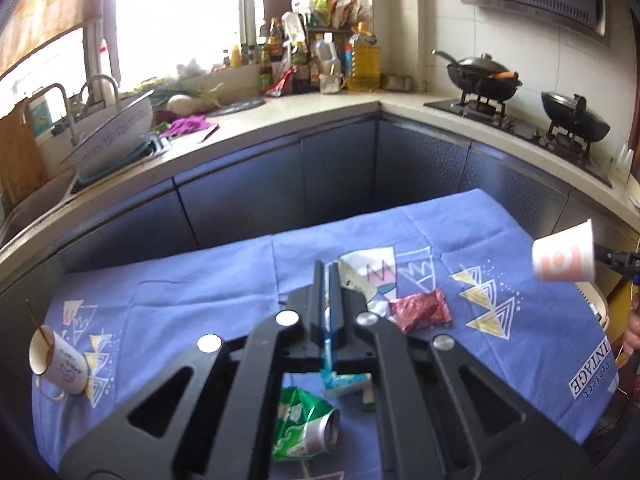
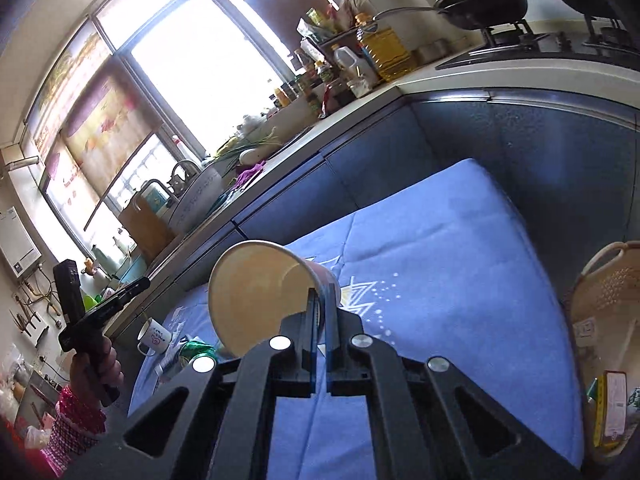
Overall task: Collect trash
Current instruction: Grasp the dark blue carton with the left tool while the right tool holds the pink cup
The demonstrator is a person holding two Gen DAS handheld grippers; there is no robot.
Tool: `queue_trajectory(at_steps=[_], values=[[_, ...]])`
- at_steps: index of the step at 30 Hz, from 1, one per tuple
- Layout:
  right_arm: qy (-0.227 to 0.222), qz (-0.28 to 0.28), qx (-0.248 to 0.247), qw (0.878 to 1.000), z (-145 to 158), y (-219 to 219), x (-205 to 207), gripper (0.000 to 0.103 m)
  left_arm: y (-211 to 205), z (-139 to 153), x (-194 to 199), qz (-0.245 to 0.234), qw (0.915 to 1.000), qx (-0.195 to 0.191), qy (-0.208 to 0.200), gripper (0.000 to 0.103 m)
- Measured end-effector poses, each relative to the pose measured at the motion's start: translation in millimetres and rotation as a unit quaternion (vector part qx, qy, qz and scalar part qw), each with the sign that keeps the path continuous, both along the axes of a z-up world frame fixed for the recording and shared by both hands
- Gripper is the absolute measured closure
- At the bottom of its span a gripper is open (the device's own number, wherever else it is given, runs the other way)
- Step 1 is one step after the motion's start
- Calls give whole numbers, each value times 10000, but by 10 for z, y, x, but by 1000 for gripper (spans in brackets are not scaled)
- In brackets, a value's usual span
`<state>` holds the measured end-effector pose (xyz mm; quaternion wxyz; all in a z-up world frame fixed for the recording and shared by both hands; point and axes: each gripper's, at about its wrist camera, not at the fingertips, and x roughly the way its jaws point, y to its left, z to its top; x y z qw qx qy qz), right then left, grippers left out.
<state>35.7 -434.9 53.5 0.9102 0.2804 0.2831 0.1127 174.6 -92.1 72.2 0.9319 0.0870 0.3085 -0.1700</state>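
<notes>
Paper cup: a white paper cup with a red printed band (image 2: 260, 292), lying on its side in the air over the blue cloth, lower centre of the right wrist view, open mouth toward the camera; in the left wrist view it shows at the far right edge (image 1: 564, 256).
Right gripper: the black two-finger right gripper (image 2: 320, 312) is clamped tight on the cup's wall, near its base.
Wrapper: a thin teal-and-white plastic wrapper (image 1: 340, 380), centre of the left wrist view, hanging down between the fingers.
Left gripper: the black left gripper (image 1: 329, 280) has its jaws drawn nearly together, pinching the wrapper; in the right wrist view a hand (image 2: 96, 364) with a pink patterned sleeve holds it at lower left.
Green can: a crushed green drink can (image 1: 304, 420), lying on the cloth at bottom centre, below the gripper.
Red packet: a crumpled dark-red foil packet (image 1: 420, 310), on the cloth just right of the left gripper.
Mug: a white enamel mug with a stick in it (image 1: 60, 360), tipped over at the cloth's left edge.
Cloth: a blue tablecloth with triangle prints (image 1: 192, 292), covering the table.
Basket: a cream plastic basket (image 2: 608, 288), right edge of the right wrist view, beside the table.
Background: a kitchen counter (image 1: 320, 106) with bottles, a sink at left and two black woks at upper right.
</notes>
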Motion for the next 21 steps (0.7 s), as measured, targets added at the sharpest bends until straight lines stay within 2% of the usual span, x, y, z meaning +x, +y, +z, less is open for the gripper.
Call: queue_trajectory(at_steps=[1,3,6,8,10,12,15,18,21], values=[[-23,7,35,10000,-27,-20,-36,100,90,-56,3,200,9997,135,61,88],[-74,65,89,9999,-78,-5,-68,100,328,-136,26,650,9974,273,143,59],[-95,224,228,9994,-144,85,-50,100,872,-291,-48,1213,9918,67,403,34],[-105,336,314,9989,-177,175,3,100,1213,-439,-212,1487,9877,-47,484,33],[-103,451,369,9983,-194,271,48,100,1461,-595,-379,1536,9859,-88,663,29],[-101,550,372,9977,-190,377,117,100,1578,-740,-522,1443,9870,82,701,19],[-94,634,353,9973,-173,501,201,100,1584,-944,-616,1201,9886,527,736,15],[-54,652,448,9968,-167,606,261,100,1531,-1102,-546,923,9895,730,842,15],[-42,544,447,9975,-154,649,241,100,1360,-1335,-412,588,9854,1179,1078,13]])
